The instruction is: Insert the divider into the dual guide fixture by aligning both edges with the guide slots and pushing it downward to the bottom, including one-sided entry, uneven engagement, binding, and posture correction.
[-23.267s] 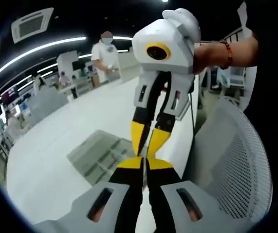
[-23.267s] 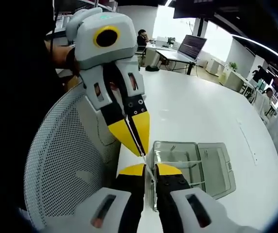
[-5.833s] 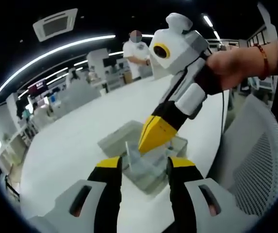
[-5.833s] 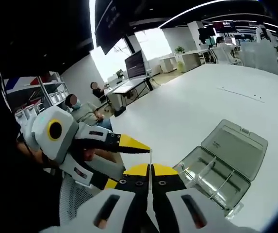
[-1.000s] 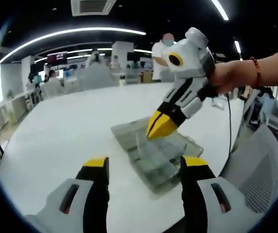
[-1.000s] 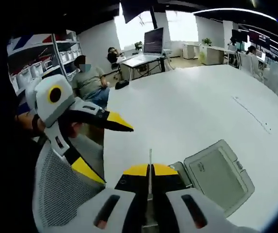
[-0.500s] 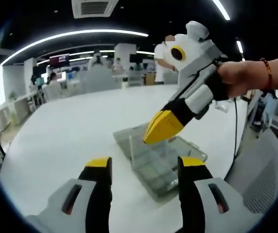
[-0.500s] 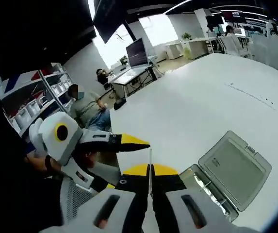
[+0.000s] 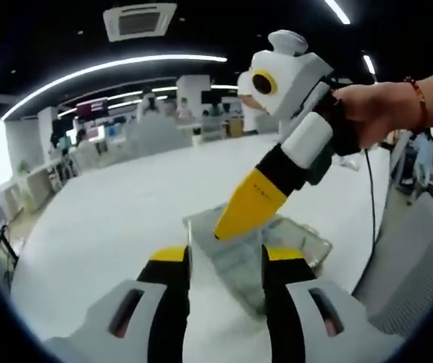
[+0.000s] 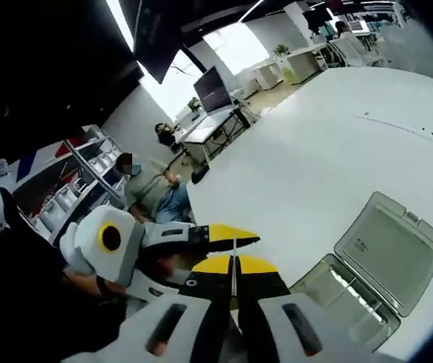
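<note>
— Where, exactly, is the divider (image 10: 233,261)?
— Pinched edge-on in the right gripper (image 10: 233,265), above the clear fixture (image 10: 367,276) lying open on the white bench (image 10: 314,151).
— And the left gripper (image 9: 220,261)?
— Jaws apart, holding nothing, just short of the fixture.

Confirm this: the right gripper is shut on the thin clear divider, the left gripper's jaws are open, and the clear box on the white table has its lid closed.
Wrong on the lid. The right gripper view shows the clear box on the white table with its lid swung open. The rest holds: the right gripper is shut on the divider, and the left gripper is open.
</note>
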Demonstrator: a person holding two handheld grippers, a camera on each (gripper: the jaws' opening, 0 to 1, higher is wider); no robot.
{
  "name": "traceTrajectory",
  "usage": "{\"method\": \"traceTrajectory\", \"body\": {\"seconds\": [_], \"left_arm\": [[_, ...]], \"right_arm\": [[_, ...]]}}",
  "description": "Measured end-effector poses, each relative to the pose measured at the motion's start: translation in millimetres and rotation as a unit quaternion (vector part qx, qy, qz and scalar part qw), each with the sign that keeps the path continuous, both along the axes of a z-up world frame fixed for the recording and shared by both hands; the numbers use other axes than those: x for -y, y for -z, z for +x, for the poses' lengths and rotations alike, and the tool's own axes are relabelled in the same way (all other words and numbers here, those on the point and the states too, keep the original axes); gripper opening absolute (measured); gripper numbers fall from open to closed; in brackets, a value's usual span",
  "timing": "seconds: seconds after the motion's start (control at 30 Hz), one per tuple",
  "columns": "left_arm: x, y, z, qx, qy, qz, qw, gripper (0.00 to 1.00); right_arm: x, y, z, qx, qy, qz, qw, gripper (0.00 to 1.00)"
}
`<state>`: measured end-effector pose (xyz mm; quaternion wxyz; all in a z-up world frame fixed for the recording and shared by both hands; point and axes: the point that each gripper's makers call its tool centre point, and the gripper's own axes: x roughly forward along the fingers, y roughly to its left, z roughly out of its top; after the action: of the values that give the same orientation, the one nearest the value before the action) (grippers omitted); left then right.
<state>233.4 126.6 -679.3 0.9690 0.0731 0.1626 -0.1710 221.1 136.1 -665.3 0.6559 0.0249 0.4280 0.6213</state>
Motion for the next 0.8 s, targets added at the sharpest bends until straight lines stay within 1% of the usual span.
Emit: {"method": "traceTrajectory", "body": {"seconds": [0.07,0.17,0.2,0.27,0.3,0.33,0.4,0.43,0.6,0.7,0.8], "left_arm": [[0.2,0.0,0.1,0.001,0.003,0.002,1.0,0.35],[0.1,-0.4,-0.4,0.004,0.006,0.008,0.9999,0.35],[0.7,-0.3,-0.9,0.006,0.008,0.015,0.9998,0.35],[1.7,0.2,-1.2,0.007,0.01,0.019,0.9997,0.35],[1.8,0.2,-1.2,0.007,0.01,0.02,0.9997,0.35],[1.9,0.3,-1.2,0.007,0.01,0.021,0.9997,0.35],[0.0,1.2,-1.1,0.005,0.006,0.028,0.9996,0.35],[-0.6,1.4,-1.1,0.005,0.006,0.029,0.9996,0.35],[-8.4,4.3,-1.5,-0.001,-0.001,0.03,0.9995,0.35],[-9.2,4.1,-2.4,-0.002,-0.003,0.036,0.9993,0.35],[-9.2,5.4,-3.2,-0.005,-0.004,0.035,0.9994,0.35]], "right_arm": [[0.7,-0.1,-0.7,-0.003,-0.004,-0.003,1.0,0.0],[1.3,-1.0,-3.0,0.004,-0.017,-0.006,0.9998,0.0],[2.3,-0.9,-4.5,0.013,-0.033,-0.009,0.9993,0.0],[2.7,-0.2,-5.0,0.02,-0.047,-0.014,0.9986,0.0],[2.8,-0.2,-5.2,0.023,-0.051,-0.017,0.9983,0.0],[4.0,0.2,-5.6,0.034,-0.061,-0.022,0.9973,0.0],[6.1,1.1,-6.3,0.044,-0.073,-0.033,0.9959,0.0],[5.9,0.9,-6.3,0.045,-0.074,-0.032,0.9957,0.0],[6.7,-2.5,-3.4,0.041,-0.069,-0.028,0.9964,0.0],[5.4,-1.1,-3.9,0.032,-0.068,-0.031,0.9967,0.0],[5.2,0.0,-5.0,0.033,-0.071,-0.035,0.9963,0.0]]}}
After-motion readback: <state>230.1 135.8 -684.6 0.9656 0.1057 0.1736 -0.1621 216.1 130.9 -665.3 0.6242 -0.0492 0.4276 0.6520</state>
